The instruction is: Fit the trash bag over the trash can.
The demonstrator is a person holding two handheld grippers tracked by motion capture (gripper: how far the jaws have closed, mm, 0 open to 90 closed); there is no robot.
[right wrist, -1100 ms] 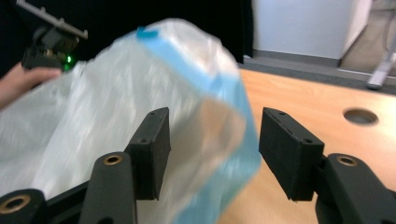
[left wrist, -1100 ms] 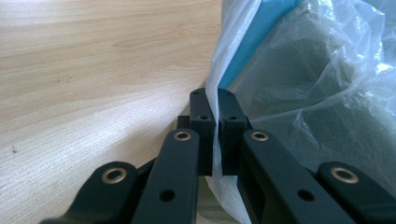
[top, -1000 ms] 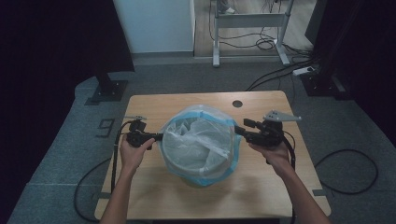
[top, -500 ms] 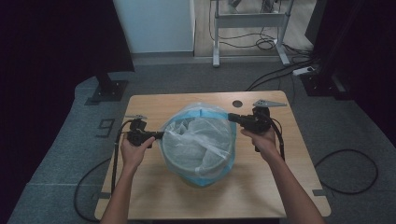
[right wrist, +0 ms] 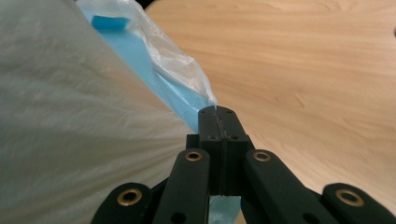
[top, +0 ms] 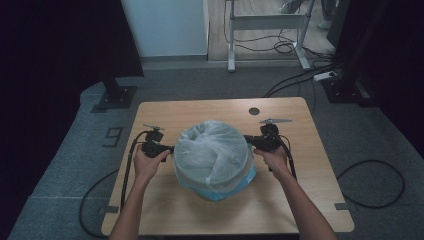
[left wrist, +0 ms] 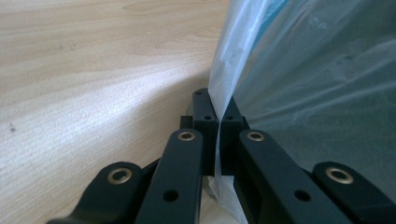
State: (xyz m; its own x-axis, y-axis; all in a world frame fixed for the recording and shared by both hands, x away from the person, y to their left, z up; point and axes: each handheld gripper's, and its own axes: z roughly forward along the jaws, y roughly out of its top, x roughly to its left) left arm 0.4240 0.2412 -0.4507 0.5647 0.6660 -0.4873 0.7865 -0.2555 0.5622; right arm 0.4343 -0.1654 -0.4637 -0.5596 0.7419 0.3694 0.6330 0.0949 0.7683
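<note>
A blue bin [top: 222,192] stands in the middle of the wooden table, with a white translucent bag [top: 212,152] drawn over its top and down its sides. At the bin's left side, my left gripper [top: 170,149] is shut on the bag. The left gripper view has the film pinched between the closed jaws of that gripper [left wrist: 218,116]. My right gripper [top: 248,142] is at the bin's right side. In the right gripper view its jaws are closed on a fold of the bag [right wrist: 187,70] at the tip of that gripper [right wrist: 218,122], beside the blue bin wall [right wrist: 154,74].
The table [top: 300,200] has a round cable hole [top: 254,111] at the back right. Bare wood lies on both sides of the bin and in front of it. Cables trail from both grippers over the table edges to the floor.
My right gripper came down from the bin's upper rim to its right side. The bag, which left the blue rim showing before, now covers the rim. The left gripper stayed put.
</note>
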